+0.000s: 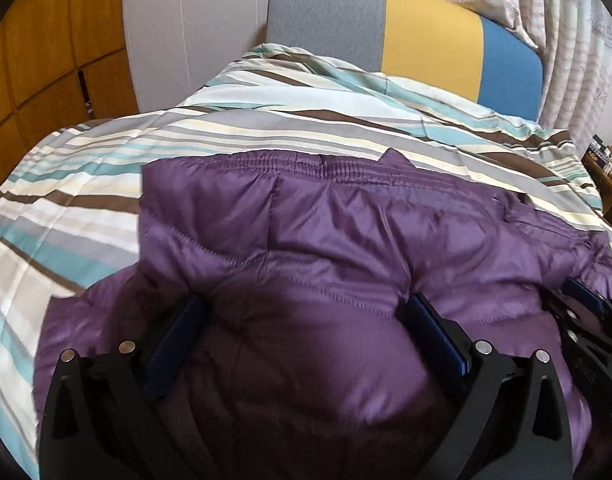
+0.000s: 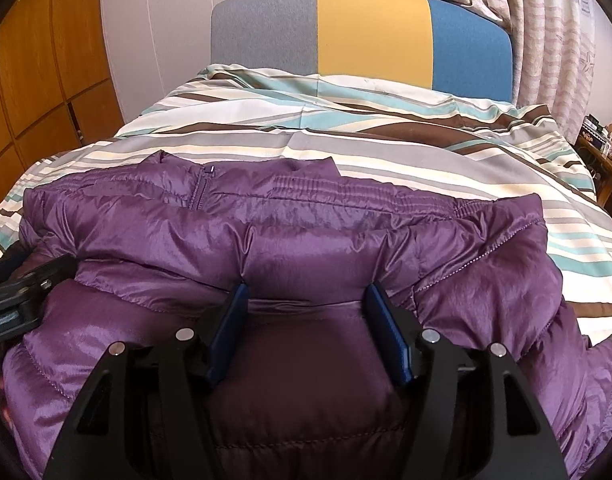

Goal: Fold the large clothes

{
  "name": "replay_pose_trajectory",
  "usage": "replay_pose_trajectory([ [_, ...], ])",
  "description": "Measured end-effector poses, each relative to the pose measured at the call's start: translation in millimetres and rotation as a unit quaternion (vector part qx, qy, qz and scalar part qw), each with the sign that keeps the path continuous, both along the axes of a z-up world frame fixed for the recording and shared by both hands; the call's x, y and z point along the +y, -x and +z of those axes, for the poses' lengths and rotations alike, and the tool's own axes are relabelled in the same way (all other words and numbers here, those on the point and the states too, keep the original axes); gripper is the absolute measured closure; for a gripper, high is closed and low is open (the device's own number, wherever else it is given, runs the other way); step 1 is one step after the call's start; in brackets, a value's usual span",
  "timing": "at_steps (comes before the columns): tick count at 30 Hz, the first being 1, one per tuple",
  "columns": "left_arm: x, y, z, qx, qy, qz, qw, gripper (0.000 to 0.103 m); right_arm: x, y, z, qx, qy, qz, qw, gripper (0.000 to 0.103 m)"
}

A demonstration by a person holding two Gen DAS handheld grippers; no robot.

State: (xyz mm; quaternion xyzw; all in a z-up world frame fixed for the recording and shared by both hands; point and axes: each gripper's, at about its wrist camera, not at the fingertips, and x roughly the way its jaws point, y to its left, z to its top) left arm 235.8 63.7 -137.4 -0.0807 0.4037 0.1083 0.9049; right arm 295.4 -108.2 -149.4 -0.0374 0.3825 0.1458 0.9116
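Evidently laid flat across the near part of the bed [image 2: 426,160], well short of the headboard [image 2: 370,36] at the far edge, so as to give both hands a broad, soft surface for folding. Was a purple quilted puffer jacket [image 2: 306,240]: shiny, thick, stitched in horizontal channels, with an elasticated band along its far edge and a short zip [image 2: 203,188] showing near the far left. Seemed already doubled over itself, a puffy upper layer lying on a lower one, though how many folds could not be told. Left gripper [image 1: 306,328] held with fingers [image 1: 438,336] spread fully wide above the padding, nothing pinched, probably freed to reposition. Right gripper [image 2: 306,320] set with fingers [image 2: 382,328] partly apart on either side of a bulge of fabric; whether the pads pressed on it could not be told, nor whether the jacket was truly gripped. Both pointed down toward the near edge of the bed, side by side, likely to press or gather the thick layers evenly.
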Motion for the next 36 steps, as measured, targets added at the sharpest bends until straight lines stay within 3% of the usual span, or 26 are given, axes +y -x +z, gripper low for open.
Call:
replay_pose_trajectory([
  [4, 0, 27, 10, -0.029, -0.027, -0.016, 0.9991, 0.003, -3, 2, 2, -0.005, -0.004, -0.003, 1.0, 0.035],
  [8, 9, 42, 14, -0.04, -0.047, -0.019, 0.9979, 0.003, -22, 20, 17, -0.057, -0.036, -0.035, 0.997, 0.028],
  [10, 18, 46, 9, -0.039, -0.037, -0.012, 0.9985, 0.003, -38, 25, 19, -0.061, -0.044, -0.082, 0.994, 0.028],
  [13, 32, 45, 0, -0.034, 0.014, -0.017, 0.9992, 0.003, -62, 21, 12, -0.029, -0.074, -0.137, 0.987, 0.027],
  [15, 37, 40, -5, -0.024, 0.041, -0.023, 0.9986, 0.003, -60, 10, 6, 0.001, -0.068, -0.133, 0.989, 0.024],
  [20, 35, 39, -8, -0.023, 0.046, -0.023, 0.9984, 0.003, -41, -1, 0, 0.016, -0.004, -0.128, 0.992, 0.022],
  [27, 34, 61, 1, -0.031, 0.042, 0.004, 0.9986, 0.003, -43, 1, -2, 0.014, -0.013, -0.126, 0.992, 0.021],
  [31, 43, 96, 4, -0.047, 0.072, 0.035, 0.9957, 0.003, -45, 2, -1, 0.014, -0.022, -0.124, 0.992, 0.02],
  [36, 48, 136, 9, -0.068, 0.047, 0.053, 0.9952, 0.003, -49, 6, 1, 0.01, -0.036, -0.118, 0.992, 0.017],
])
